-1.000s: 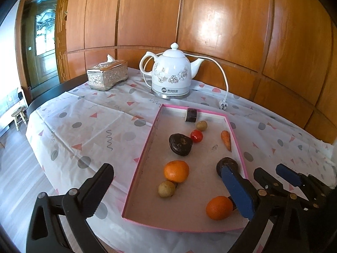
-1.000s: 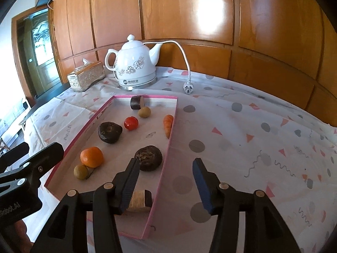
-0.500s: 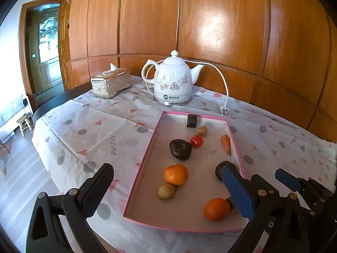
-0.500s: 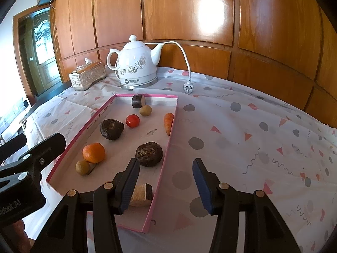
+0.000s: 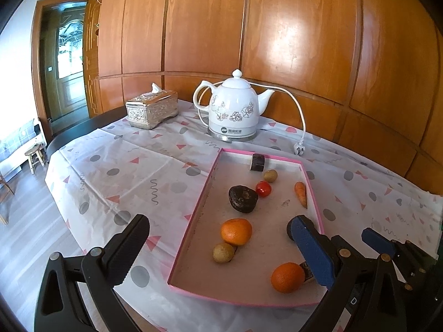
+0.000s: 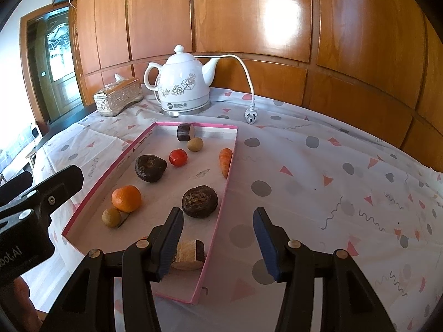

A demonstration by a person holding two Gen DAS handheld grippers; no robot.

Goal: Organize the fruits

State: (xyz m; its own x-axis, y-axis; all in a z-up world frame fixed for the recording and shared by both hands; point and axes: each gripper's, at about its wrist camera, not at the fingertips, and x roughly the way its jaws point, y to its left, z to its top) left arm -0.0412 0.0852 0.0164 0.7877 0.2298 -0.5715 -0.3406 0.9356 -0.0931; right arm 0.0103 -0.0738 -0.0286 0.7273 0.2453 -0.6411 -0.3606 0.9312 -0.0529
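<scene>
A pink-rimmed tray (image 5: 193, 215) (image 6: 221, 213) lies on the tablecloth. It holds two oranges (image 5: 236, 231) (image 5: 288, 276), two dark brown fruits (image 6: 151, 168) (image 6: 200, 201), a red tomato (image 6: 178, 157), a carrot (image 6: 225, 161), two small tan fruits (image 5: 223, 252) (image 6: 195, 144), a dark cut piece (image 6: 184, 132) and a pale cut piece (image 6: 188, 253). My left gripper (image 5: 218, 251) hovers over the tray's near left end, open wide and empty. My right gripper (image 6: 218, 240) hangs open over the tray's near right rim, holding nothing. Its left finger hides the second orange in the right wrist view.
A white floral electric kettle (image 5: 234, 110) stands behind the tray, its cord and plug (image 6: 250, 116) lying on the cloth. At the back left sits a silver tissue box (image 5: 152, 109). Wood panelling backs the table. The table edge (image 5: 77, 127) curves along the left.
The left wrist view has drifted slightly back from the tray. The right wrist view is almost unchanged. Both grippers stay open and no fruit has moved.
</scene>
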